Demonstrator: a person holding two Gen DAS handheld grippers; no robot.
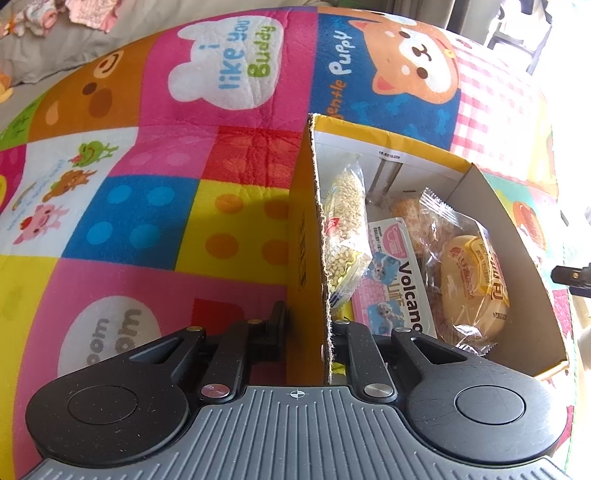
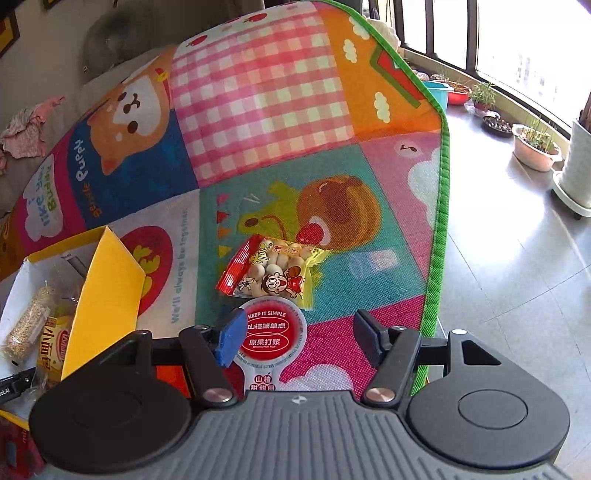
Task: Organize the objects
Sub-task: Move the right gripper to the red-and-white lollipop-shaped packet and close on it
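Observation:
A yellow cardboard box [image 1: 306,258] stands on a colourful play mat. It holds a grain packet [image 1: 347,229], a pink Volcano box [image 1: 399,280] and a wrapped bun [image 1: 469,284]. My left gripper [image 1: 310,325] is shut on the box's left wall, one finger outside and one inside. My right gripper [image 2: 295,336] is open and hovers over a round red-and-white snack pack [image 2: 273,339] lying on the mat between its fingers. A red and yellow snack bag [image 2: 273,273] lies just beyond. The box [image 2: 107,295] shows at the left of the right wrist view.
The mat's green edge [image 2: 439,221] runs along the right, with tiled floor [image 2: 517,277] beyond. Plant pots [image 2: 535,147] stand by the window. Clothes [image 1: 55,14] lie on grey bedding behind the mat.

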